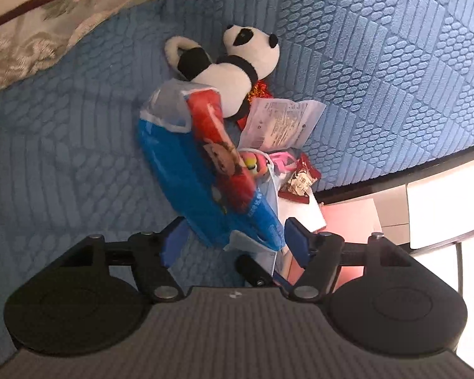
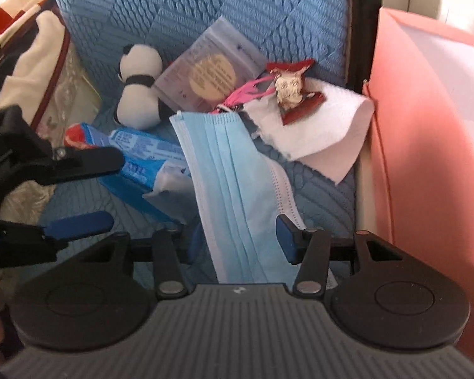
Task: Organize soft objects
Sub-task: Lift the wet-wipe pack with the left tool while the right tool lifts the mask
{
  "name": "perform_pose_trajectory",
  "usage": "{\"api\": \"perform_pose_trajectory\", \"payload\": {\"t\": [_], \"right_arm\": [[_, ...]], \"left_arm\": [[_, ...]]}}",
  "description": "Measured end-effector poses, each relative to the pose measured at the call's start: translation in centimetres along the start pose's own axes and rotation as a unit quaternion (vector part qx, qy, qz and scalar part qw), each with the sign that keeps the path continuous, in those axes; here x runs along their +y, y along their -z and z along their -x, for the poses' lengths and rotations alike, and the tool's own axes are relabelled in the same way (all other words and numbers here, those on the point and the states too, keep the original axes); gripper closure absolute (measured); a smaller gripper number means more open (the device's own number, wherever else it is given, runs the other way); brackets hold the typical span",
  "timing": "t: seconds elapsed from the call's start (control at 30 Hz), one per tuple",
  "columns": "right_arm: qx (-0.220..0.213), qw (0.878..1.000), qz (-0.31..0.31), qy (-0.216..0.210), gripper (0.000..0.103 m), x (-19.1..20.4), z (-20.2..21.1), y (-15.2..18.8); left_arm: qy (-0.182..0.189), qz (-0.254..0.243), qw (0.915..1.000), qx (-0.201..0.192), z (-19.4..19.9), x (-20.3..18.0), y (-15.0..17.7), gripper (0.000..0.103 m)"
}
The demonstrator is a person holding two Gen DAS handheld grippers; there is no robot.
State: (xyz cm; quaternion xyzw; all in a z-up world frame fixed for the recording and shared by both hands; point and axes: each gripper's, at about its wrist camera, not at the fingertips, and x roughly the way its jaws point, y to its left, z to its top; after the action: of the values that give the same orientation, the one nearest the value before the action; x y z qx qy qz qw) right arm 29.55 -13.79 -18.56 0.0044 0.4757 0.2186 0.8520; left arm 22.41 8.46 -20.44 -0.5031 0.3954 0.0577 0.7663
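Nearest the right wrist camera: light-blue face mask (image 2: 237, 195), running from the pile down between the pads of the right gripper (image 2: 237, 240). Jaws part-open; pads (image 2: 284, 237) stand to either side of the mask, no visible pinch. Judged not gripped.

Left to right, right wrist view:
- cream patterned cushion (image 2: 31, 72) at far left, resting on the blue quilted bed (image 2: 180, 9).
- left gripper (image 2: 98, 189) reaches in from the left edge, jaws well apart. In its own view, its pads flank the near end of the blue tissue pack (image 1: 192, 189) without pressing on it. Nothing held.
- tissue pack lies flat, its red end toward the cushion, its other end tucked under the mask.
- panda plush (image 2: 139, 85) behind the pack, lying against a clear sachet (image 2: 211, 72).
- pink string (image 2: 246, 91) and a red-brown candy wrapper (image 2: 290, 91); wrapper sits on a white paper tissue (image 2: 325, 129).
- pink box (image 2: 426, 132) stands open just beside the bed edge, far right. Interior only partly visible; contents cannot be told.

Progress (judgement): early. All soft items are heaped together on the bed; none visibly sorted or placed in the box. Mask and tissue pack are the two pieces nearest to hand. Panda, paper tissue and small items remain to be dealt with.
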Motion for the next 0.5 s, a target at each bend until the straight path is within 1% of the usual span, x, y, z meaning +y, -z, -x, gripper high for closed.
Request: {"api": "perform_pose_trajectory", "payload": {"t": [0.07, 0.13, 0.17, 0.2, 0.23, 0.27, 0.33, 0.4, 0.5], "right_arm": [[0.006, 1.000, 0.002, -0.005, 0.054, 0.1, -0.5, 0.0], [0.009, 1.000, 0.011, -0.012, 0.069, 0.5, -0.8, 0.0], [0.009, 1.000, 0.019, -0.010, 0.084, 0.8, -0.9, -0.1], [0.007, 1.000, 0.030, -0.005, 0.092, 1.1, -0.9, -0.1], [0.005, 0.999, 0.039, 0.001, 0.094, 1.3, -0.8, -0.1], [0.003, 0.999, 0.044, 0.002, 0.097, 1.4, -0.7, -0.2], [0.001, 0.999, 0.049, -0.005, 0.098, 1.5, -0.5, -0.3], [-0.002, 0.999, 0.048, -0.003, 0.098, 1.3, -0.3, -0.4], [-0.003, 0.999, 0.046, -0.003, 0.098, 1.2, -0.2, -0.6]], "left_arm": [[-0.003, -0.001, 1.0000, -0.004, -0.2, -0.1, -0.1, 0.031], [0.001, -0.002, 1.0000, 0.001, -0.4, -0.2, -0.3, 0.031], [-0.001, -0.003, 1.0000, 0.000, -0.5, -0.3, -0.4, 0.032], [-0.003, -0.004, 1.0000, -0.002, -0.6, -0.3, -0.5, 0.032], [-0.004, -0.003, 1.0000, -0.004, -0.7, -0.3, -0.6, 0.032], [-0.002, 0.000, 1.0000, -0.004, -0.7, -0.2, -0.6, 0.032], [0.007, 0.017, 0.9998, 0.000, -1.0, 0.1, -0.8, 0.033], [0.008, 0.031, 0.9995, 0.001, -1.3, 0.6, -1.0, 0.033], [0.003, 0.031, 0.9995, -0.003, -1.6, 0.6, -1.3, 0.040]]}}
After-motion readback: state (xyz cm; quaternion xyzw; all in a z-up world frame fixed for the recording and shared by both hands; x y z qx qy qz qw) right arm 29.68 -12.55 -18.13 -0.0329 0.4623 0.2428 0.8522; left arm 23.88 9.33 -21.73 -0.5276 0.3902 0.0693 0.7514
